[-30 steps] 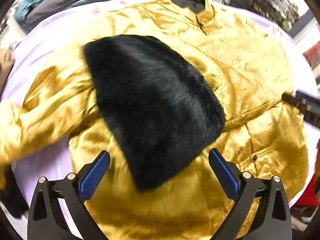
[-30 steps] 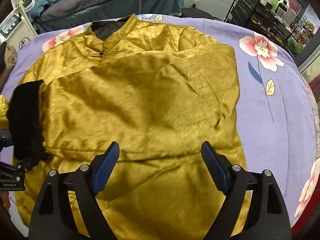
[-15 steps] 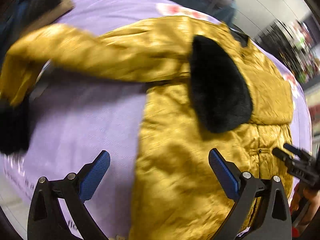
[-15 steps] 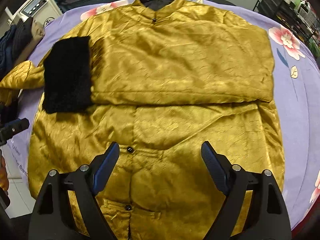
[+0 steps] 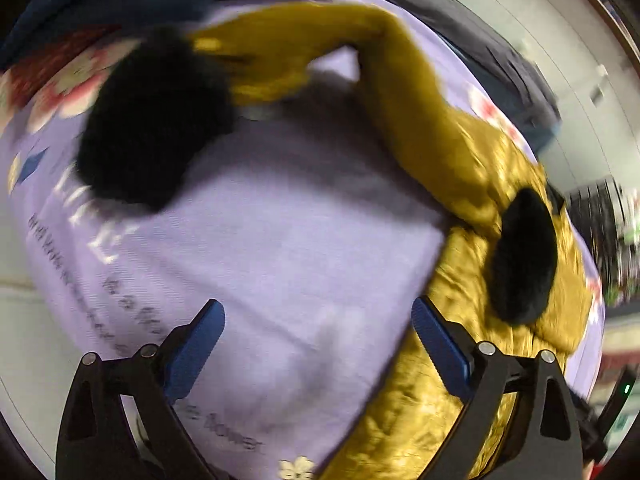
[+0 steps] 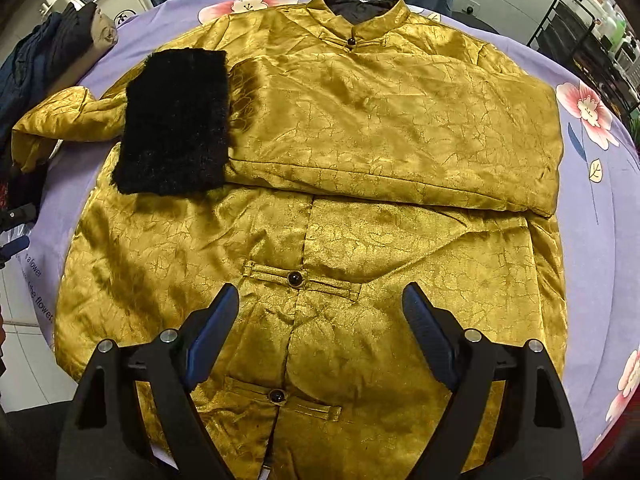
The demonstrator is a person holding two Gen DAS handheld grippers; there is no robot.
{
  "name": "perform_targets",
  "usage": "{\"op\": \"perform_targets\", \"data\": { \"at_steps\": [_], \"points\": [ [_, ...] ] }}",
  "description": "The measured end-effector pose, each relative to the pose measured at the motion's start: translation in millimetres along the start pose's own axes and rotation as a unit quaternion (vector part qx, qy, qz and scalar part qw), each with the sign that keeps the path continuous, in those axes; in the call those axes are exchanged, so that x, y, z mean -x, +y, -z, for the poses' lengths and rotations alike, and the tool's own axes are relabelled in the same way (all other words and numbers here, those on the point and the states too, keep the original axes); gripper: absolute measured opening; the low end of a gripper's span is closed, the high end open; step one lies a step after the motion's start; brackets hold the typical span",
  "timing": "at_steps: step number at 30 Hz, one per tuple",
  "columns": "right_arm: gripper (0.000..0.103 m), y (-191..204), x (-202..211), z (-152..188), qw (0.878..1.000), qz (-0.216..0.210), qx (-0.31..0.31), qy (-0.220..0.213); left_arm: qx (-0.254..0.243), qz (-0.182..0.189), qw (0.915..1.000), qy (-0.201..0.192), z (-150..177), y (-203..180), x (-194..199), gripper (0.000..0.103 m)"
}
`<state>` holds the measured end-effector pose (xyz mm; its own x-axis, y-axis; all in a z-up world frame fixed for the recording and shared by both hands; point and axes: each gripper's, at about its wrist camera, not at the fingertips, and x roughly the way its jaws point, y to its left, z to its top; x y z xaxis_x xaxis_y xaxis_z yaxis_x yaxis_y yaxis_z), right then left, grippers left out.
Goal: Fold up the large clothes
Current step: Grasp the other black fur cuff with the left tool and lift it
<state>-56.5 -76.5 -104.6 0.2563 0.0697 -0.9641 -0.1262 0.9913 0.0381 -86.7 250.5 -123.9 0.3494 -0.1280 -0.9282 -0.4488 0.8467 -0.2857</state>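
- The unfolded sleeve (image 6: 60,120) trails off the left side of the gold jacket (image 6: 320,240), bent across the lilac floral cloth (image 5: 280,240) that covers the desk. Its black fur cuff (image 5: 148,120) lies well out from the body. By my reading this is the half of the sleeve folding not yet done.
- The left gripper (image 5: 316,344) hovers over bare cloth between that cuff and the jacket's left edge. Its jaws are closing slightly from very wide and nothing is between them. The view is blurred, so finer detail is lost.
- The jacket lies front up, buttoned, collar (image 6: 360,12) at the far side, spread flat over most of the desk.
- The folded sleeve (image 6: 392,136) lies across the chest from the right shoulder, and its fur cuff (image 6: 172,120) rests near the left edge of the body. That step looks finished.
- The right gripper (image 6: 320,332) hangs over the lower front beside the middle button (image 6: 295,278), its jaws wide apart and holding nothing.
- Left to do, as I judge it: bring the loose sleeve over the chest, then fold the body down to size. The task is roughly a third done.
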Motion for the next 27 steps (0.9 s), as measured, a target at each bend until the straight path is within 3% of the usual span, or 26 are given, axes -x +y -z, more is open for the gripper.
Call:
{"op": "perform_targets", "data": {
  "at_steps": [6, 9, 12, 18, 20, 21, 23, 25, 27],
  "points": [
    [0.083, 7, 3, -3, 1.0, -0.001, 0.006, -0.005, 0.11, 0.0, 0.9918, -0.065, -22, 67, 32, 0.09],
    [0.083, 9, 2, -4, 1.0, 0.0, 0.007, -0.003, 0.137, 0.006, 0.9871, -0.082, -37, 92, 37, 0.09],
    [0.083, 10, 1, -3, 1.0, 0.002, 0.007, 0.001, 0.122, 0.003, 0.9891, -0.082, -51, 101, 31, 0.09],
    [0.083, 12, 1, -1, 1.0, 0.011, 0.013, 0.005, 0.043, -0.016, 0.9977, -0.05, -69, 89, -2, 0.09],
    [0.083, 12, 2, 0, 1.0, 0.016, 0.013, 0.004, 0.038, -0.009, 0.9978, -0.054, -74, 88, -5, 0.068],
    [0.083, 11, 2, 1, 1.0, 0.019, 0.013, 0.003, 0.033, -0.017, 0.9976, -0.058, -78, 88, -4, 0.062],
    [0.083, 9, 3, 2, 1.0, 0.022, 0.011, 0.003, 0.014, -0.035, 0.9967, -0.072, -84, 86, 5, 0.039],
    [0.083, 8, 2, 2, 1.0, 0.026, 0.009, 0.003, -0.021, -0.064, 0.9931, -0.096, -90, 85, 21, 0.028],
    [0.083, 6, 3, 3, 1.0, 0.026, 0.004, 0.002, -0.045, -0.096, 0.9867, -0.123, -95, 90, 43, 0.025]
  ]
}}
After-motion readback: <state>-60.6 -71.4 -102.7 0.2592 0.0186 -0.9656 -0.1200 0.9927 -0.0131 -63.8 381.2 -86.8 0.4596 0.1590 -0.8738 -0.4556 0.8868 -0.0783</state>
